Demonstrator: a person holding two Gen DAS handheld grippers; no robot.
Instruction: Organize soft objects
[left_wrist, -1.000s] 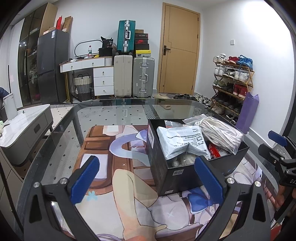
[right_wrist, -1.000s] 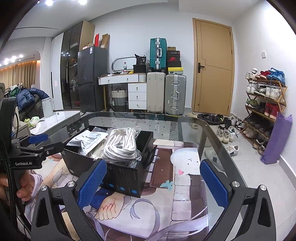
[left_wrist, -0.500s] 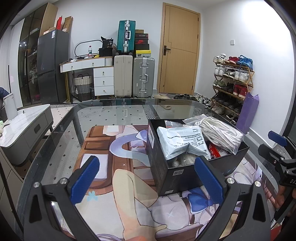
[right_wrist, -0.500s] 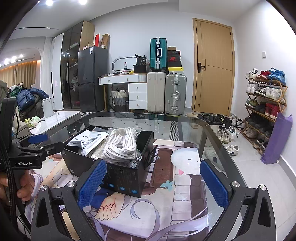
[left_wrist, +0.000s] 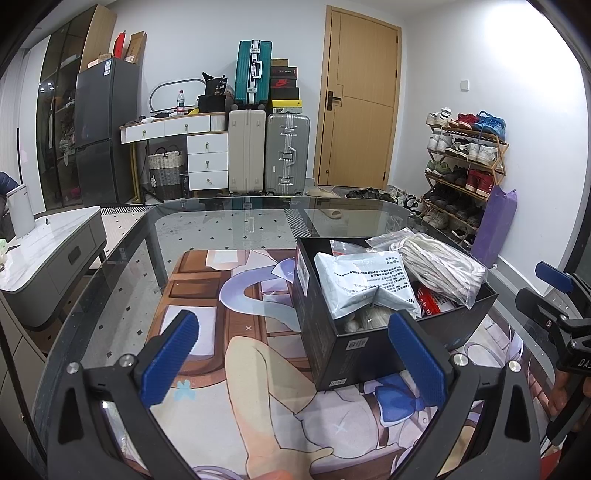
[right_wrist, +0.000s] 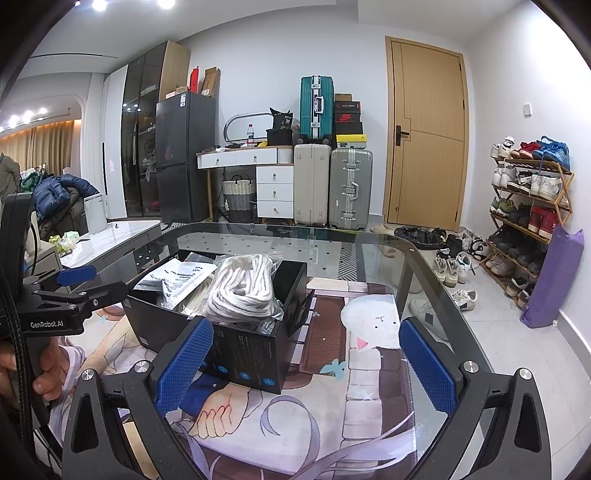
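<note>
Two grippers hang wide apart and empty over my glass table (left_wrist: 229, 236) with its printed cartoon mat (right_wrist: 369, 369). Between them sits the black cardboard box (left_wrist: 332, 343), long axis running away rightward in the left view. Inside: a bagged coil of white rope (right_wrist: 243, 288), a grey plastic mailer (left_wrist: 365, 284). Left gripper (left_wrist: 291, 358), right gripper (right_wrist: 303, 362) level, pointing forward.

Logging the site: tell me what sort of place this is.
Most likely a lived-in home, near the entry: a shoe rack, suitcases by the door, a fridge.
</note>
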